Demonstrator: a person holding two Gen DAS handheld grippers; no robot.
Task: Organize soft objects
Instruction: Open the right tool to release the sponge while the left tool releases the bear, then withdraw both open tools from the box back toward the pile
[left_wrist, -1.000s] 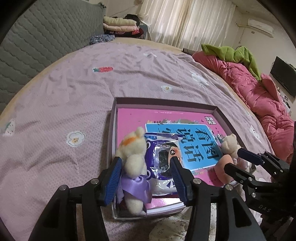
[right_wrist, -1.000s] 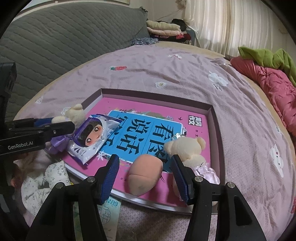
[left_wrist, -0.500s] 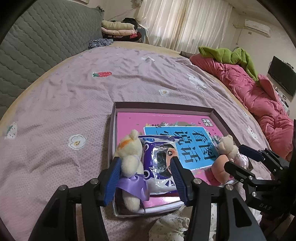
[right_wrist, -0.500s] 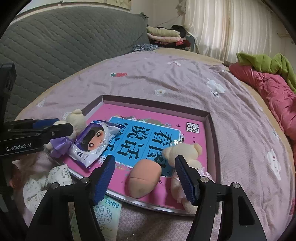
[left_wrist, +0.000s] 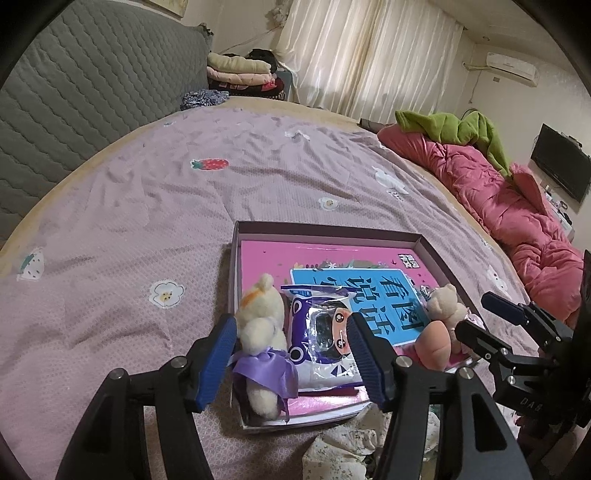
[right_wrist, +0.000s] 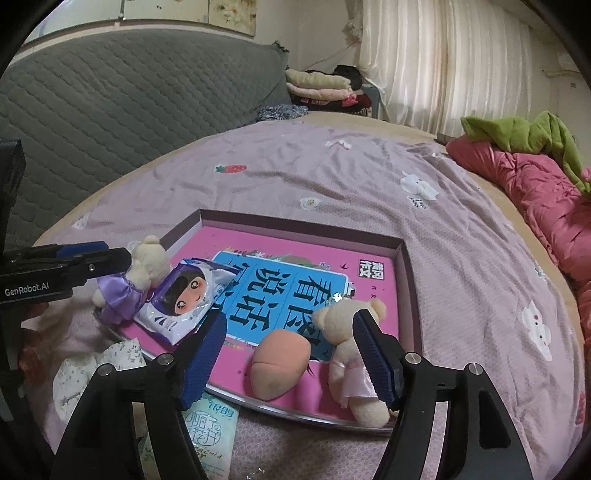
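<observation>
A shallow box (left_wrist: 325, 232) lies on the bed (left_wrist: 147, 206), its floor covered by a pink book (right_wrist: 303, 266), and the soft things sit along its near edge where both grippers can reach them.

The left gripper (left_wrist: 288, 356) hovers over the near left corner with its fingers (left_wrist: 216, 360) spreading wider. Between them lie the cream plush in a purple bow (left_wrist: 260, 332) and a wet-wipe packet (left_wrist: 321, 332); the left pad sits just beside the plush but does not squeeze it, so nothing is gripped. Both items rest flat on the book, which suggests they have been set down side by side to form a row.

The right gripper (right_wrist: 291, 358) is also opening. A peach-shaped toy (right_wrist: 280, 363) lies between its fingers (right_wrist: 373, 358), and a bear in a pink dress (right_wrist: 351, 350) lies on its back just beside the toy, partly behind the right finger. Neither is pinched. From the left wrist view these 2 sit at the box's near right corner (left_wrist: 441, 325).

Outside the box, a floral cloth (right_wrist: 92, 373) and a green tissue pack (right_wrist: 210, 428) lie near its front rim, probably waiting for their turn. I judge the 4 items in the box placed, with those 2 left to sort.
</observation>
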